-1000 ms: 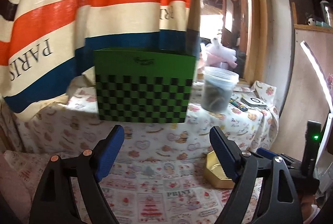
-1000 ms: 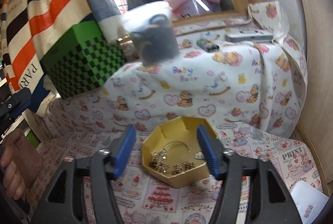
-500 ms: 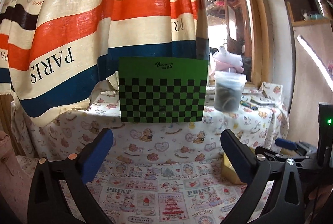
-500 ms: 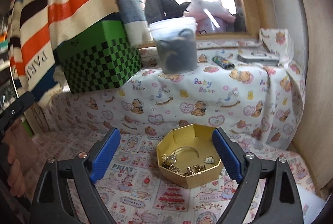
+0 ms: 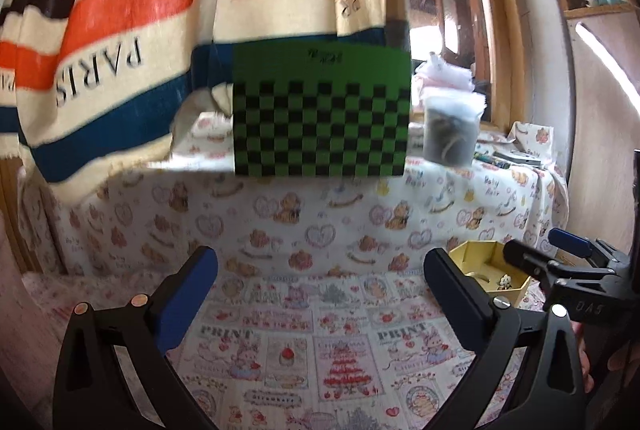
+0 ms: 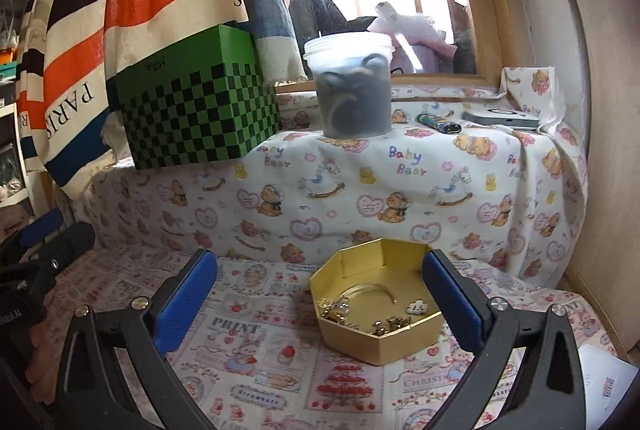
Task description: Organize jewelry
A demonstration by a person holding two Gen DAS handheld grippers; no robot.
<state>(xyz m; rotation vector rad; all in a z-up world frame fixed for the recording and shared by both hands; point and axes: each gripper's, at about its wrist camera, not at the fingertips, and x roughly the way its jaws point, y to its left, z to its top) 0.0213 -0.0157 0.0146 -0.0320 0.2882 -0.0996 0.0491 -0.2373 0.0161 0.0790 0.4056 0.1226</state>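
At the far left a striped curtain [image 5: 120,42] printed with "PARIS" is seen hanging over the raised ledge, which is draped in a bear-print cloth [image 6: 400,190]. A green box with a black checker pattern [image 5: 322,114] stands on that ledge, just in front of the curtain. To its right a translucent lidded tub [image 6: 352,86] holding dark contents is set on the same ledge before the window, and further right a lighter [image 6: 439,122] and a flat grey device [image 6: 502,119] are laid on the cloth. Below the ledge, the lower surface is covered by a patchwork-print cloth [image 5: 320,330]. The left gripper [image 5: 320,294] is held above this cloth with its jaws spread wide and nothing between them. To the right of it, the gold octagonal tray [image 6: 384,310] rests on the patchwork cloth, close under the hanging bear-print cloth. Inside the tray a thin curved bangle [image 6: 372,290], a small white charm [image 6: 418,307] and a cluster of gold jewelry pieces [image 6: 360,318] are gathered, mostly toward its near side. The right gripper [image 6: 320,298] is pointed at the tray with its jaws parted and empty; the right-hand blue pad overlaps the tray's right edge in the right wrist view, though contact cannot be judged. A white paper [image 6: 604,378] lies at the far right corner.
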